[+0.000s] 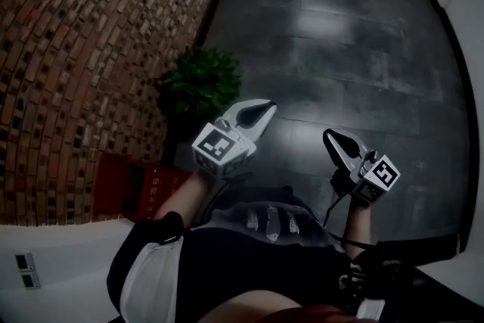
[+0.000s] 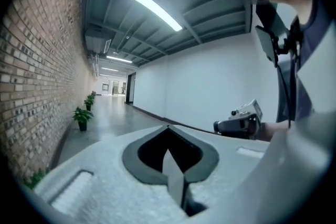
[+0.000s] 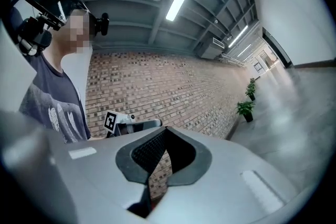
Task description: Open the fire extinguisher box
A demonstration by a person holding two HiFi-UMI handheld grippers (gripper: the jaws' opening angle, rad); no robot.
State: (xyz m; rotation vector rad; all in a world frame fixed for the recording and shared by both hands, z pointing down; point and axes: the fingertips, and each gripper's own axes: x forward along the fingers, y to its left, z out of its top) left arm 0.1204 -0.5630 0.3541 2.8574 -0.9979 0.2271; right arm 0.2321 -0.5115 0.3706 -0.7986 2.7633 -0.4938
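Red fire extinguisher box (image 1: pixel 140 189) sits low against the brick wall (image 1: pixel 76 49), lower left in head view, w/ a potted plant (image 1: pixel 200 83) just beyond it. The person's forearm (image 1: pixel 181 200) overlaps its right edge. White characters on the box are too small to read. Left gripper (image 1: pixel 263 110) & right gripper (image 1: pixel 330 137) are held over the dark floor (image 1: pixel 340 34), away from the box, jaws pressed together, nothing btwn. White ledge (image 1: pixel 60 246) w/ sockets (image 1: pixel 26 271) sits nearest the camera.
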